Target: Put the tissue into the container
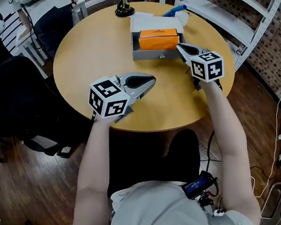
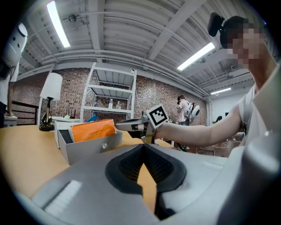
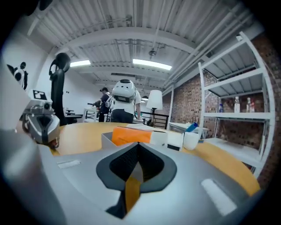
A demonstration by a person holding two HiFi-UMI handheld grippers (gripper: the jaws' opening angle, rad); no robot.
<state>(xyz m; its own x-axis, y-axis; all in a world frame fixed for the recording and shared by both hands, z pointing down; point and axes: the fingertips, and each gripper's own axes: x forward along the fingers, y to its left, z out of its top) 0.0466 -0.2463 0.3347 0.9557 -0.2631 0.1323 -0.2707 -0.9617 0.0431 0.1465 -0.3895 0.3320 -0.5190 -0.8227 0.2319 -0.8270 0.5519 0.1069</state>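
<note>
An orange tissue pack (image 1: pixel 158 38) (image 2: pixel 93 130) (image 3: pixel 131 135) lies inside the grey box-shaped container (image 1: pixel 147 55) (image 2: pixel 88 147) (image 3: pixel 106 139) at the far side of the round wooden table (image 1: pixel 89 50). My right gripper (image 1: pixel 178 46) (image 3: pixel 138 145) is shut with nothing in it, its tips at the container's front right corner. My left gripper (image 1: pixel 153 79) (image 2: pixel 142 147) hovers over the table's middle, nearer to me and left of the container. It is shut and holds nothing.
A black lamp base (image 1: pixel 124 9) stands at the table's far edge. White paper (image 1: pixel 146 20) and a blue object (image 1: pixel 174 10) lie behind the container. Metal shelving (image 1: pixel 240 19) rises at the right, and dark chairs (image 1: pixel 8 88) stand at the left.
</note>
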